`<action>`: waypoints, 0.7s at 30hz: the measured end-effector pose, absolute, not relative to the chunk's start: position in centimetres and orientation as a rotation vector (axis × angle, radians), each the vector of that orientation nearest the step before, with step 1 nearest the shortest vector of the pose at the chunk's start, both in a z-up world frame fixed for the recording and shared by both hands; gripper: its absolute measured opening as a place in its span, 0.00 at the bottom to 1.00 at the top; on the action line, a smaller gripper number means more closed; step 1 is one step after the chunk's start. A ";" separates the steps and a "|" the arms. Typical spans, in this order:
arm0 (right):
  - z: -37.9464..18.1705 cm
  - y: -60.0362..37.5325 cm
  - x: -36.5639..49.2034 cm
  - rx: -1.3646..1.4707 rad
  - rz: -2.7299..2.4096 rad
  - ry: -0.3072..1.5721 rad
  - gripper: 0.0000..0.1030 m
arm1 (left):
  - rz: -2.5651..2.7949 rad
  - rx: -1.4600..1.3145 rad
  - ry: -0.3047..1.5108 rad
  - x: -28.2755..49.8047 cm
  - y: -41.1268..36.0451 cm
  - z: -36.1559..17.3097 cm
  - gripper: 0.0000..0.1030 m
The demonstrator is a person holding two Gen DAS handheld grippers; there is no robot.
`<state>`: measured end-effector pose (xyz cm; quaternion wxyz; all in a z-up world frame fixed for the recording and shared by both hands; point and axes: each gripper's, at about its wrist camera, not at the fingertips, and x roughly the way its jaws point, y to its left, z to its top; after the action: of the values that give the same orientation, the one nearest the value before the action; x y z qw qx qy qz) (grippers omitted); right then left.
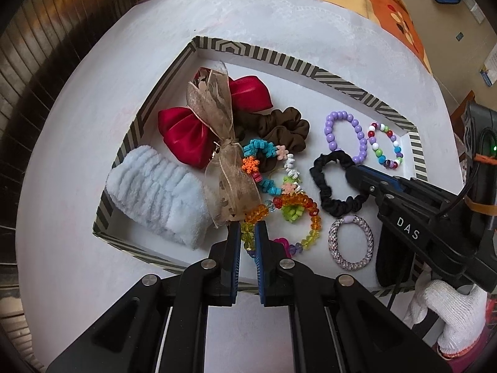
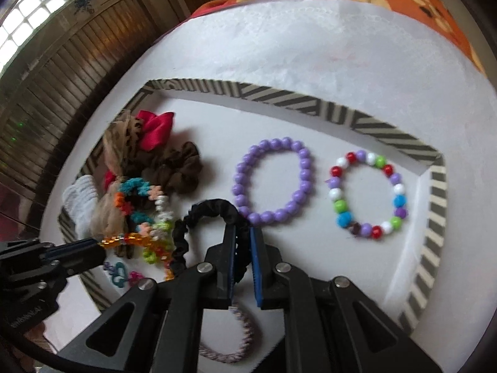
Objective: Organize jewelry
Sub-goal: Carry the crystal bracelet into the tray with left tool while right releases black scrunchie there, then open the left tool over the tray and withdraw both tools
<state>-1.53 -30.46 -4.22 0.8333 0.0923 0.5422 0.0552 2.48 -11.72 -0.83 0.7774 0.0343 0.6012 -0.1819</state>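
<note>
Two grippers pinch bracelet [image 1: 281, 220], scrunchie [image 1: 337, 183]

Soft, even daylight fills both views, brightest at the glass-block window [image 2: 28, 21] in the upper left of the right wrist view, and shadows inside the striped cardboard tray [image 1: 139, 118] are faint. Fisheye bending curves every edge and darkens the corners. The right wrist view is slightly blurred, most at its left side; the left is sharper.
</note>
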 end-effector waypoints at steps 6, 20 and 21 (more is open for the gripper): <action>-4.1 -31.6 -1.8 0.200 0.061 1.150 0.16 | -0.391 0.088 1.294 2.2 -12.3 -0.9 0.01; -1.2 -31.9 -4.4 0.242 0.068 1.097 0.38 | -0.377 0.133 1.277 1.6 -12.9 -0.5 0.03; -1.0 -31.9 -4.6 0.242 0.067 1.093 0.39 | -0.377 0.141 1.270 1.4 -13.0 -0.4 0.03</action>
<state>-4.59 -31.87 -1.02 0.8468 0.1149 0.5184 0.0319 1.45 -12.96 -0.36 0.7861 0.0656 0.5892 -0.1747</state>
